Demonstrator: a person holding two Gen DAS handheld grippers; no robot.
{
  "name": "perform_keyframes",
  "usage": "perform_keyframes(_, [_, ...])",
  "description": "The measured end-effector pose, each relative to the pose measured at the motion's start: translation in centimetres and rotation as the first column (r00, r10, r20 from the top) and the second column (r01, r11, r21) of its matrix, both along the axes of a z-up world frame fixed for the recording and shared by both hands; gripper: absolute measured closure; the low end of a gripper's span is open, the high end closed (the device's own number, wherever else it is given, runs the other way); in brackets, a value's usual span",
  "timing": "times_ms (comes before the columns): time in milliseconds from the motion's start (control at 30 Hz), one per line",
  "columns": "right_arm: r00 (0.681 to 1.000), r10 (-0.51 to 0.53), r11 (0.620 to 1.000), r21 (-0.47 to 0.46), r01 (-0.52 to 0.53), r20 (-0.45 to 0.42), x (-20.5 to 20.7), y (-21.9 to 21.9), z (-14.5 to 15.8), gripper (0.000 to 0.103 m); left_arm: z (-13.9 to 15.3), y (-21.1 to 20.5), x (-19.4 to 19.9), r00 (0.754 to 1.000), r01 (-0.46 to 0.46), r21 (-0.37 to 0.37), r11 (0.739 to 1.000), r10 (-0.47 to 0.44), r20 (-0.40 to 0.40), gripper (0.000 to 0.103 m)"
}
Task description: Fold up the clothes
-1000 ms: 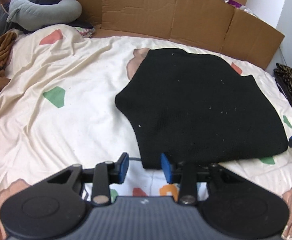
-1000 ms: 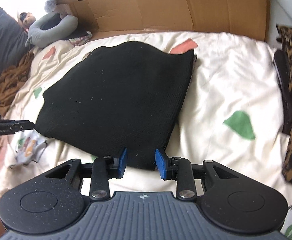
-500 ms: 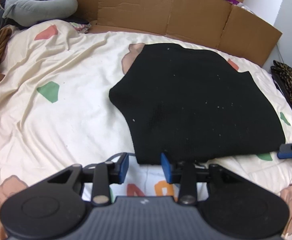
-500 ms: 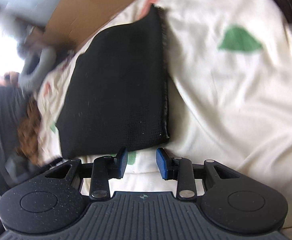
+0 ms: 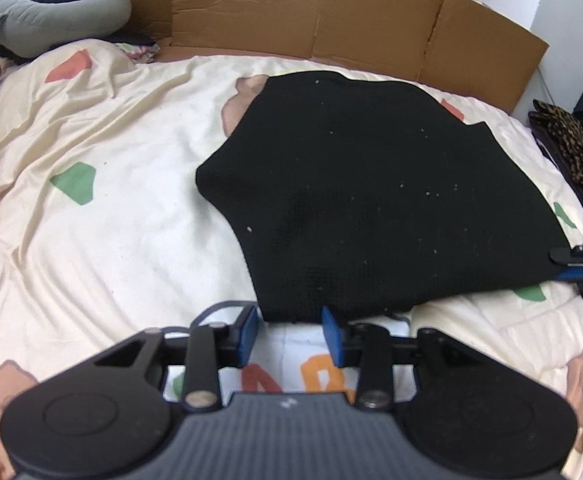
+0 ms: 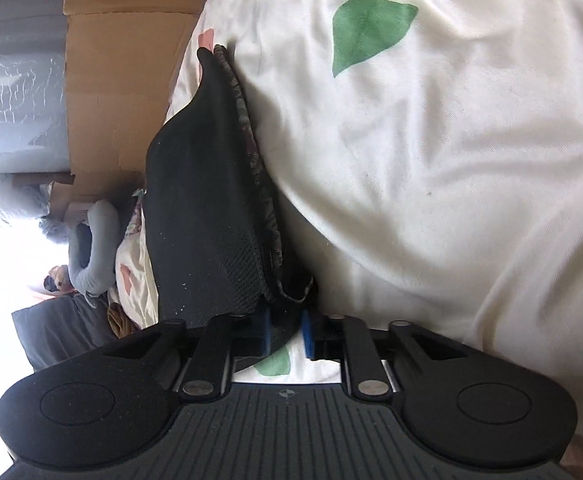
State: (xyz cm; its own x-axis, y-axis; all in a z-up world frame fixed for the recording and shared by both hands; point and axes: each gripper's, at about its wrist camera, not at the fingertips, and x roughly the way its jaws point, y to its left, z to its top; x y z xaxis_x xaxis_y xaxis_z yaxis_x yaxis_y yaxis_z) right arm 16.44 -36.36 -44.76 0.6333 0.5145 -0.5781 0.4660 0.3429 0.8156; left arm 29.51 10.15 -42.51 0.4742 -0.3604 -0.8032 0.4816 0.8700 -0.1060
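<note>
Since a second ago, the right gripper [image 6: 285, 334] has been rolled onto its side and brought down to the near right corner of the black knit garment [image 5: 371, 200]; the left gripper [image 5: 289, 330] has hardly shifted. In the right wrist view the scene is seen turned sideways, and the blue pads [image 6: 265, 334] are closing with a fold of the garment's corner between them; whether the cloth is already pinched firmly cannot be told. From the left wrist view, the right gripper's blue tip [image 5: 573, 274] is seen at the garment's far right corner.

The left gripper's jaws are held partly open, nothing between them, just short of the garment's near edge, over the bed sheet [image 5: 111, 240].

The garment is laid folded on the cream sheet, right of centre, its layered edge visible along the right side. The sheet is printed with green, red and pink patches; orange and red letter-like shapes [image 5: 291, 374] are seen between the left gripper's fingers, but no word can be read. No brand or label can be made out on the garment or the grippers.

Cardboard panels [image 5: 331, 8] are stood along the far side of the bed, a grey neck pillow [image 5: 51, 16] at the far left, and a leopard-print cloth [image 5: 571, 148] at the right edge.
</note>
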Motion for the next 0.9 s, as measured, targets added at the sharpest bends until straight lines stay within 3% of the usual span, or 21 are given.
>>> perform_keyframes(167, [0.999, 0.035, 0.998, -0.051, -0.033, 0.024, 0.5, -0.5, 1.5, 0.096, -0.1, 0.0, 0.2, 1.0, 0.016, -0.013, 1.0, -0.016, 0.005, 0.064])
perform_keyframes(200, [0.999, 0.039, 0.998, -0.059, -0.037, 0.029, 0.6, -0.6, 1.8, 0.096, -0.1, 0.0, 0.2, 1.0, 0.025, -0.018, 1.0, -0.024, 0.005, 0.068])
perform_keyframes(233, [0.998, 0.042, 0.997, -0.068, -0.04, 0.035, 0.7, -0.7, 2.0, 0.096, -0.1, 0.0, 0.1, 0.999, 0.033, -0.024, 0.999, -0.033, 0.006, 0.084])
perform_keyframes(333, [0.998, 0.046, 0.995, -0.094, -0.041, 0.044, 0.7, -1.1, 2.7, 0.096, 0.4, 0.1, 0.0, 0.999, 0.042, -0.034, 0.999, -0.042, 0.013, 0.092])
perform_keyframes(567, [0.998, 0.038, 0.989, -0.145, -0.029, 0.057, 0.7, -2.2, 4.2, 0.097, 2.5, 0.4, -0.8, 0.999, 0.046, -0.084, 0.995, -0.047, -0.009, 0.095])
perform_keyframes(900, [0.998, 0.041, 0.984, -0.176, -0.032, 0.046, 0.2, -3.5, 5.2, 0.098, 4.5, 0.7, -2.3, 0.991, 0.014, -0.141, 0.99, -0.032, -0.128, 0.096])
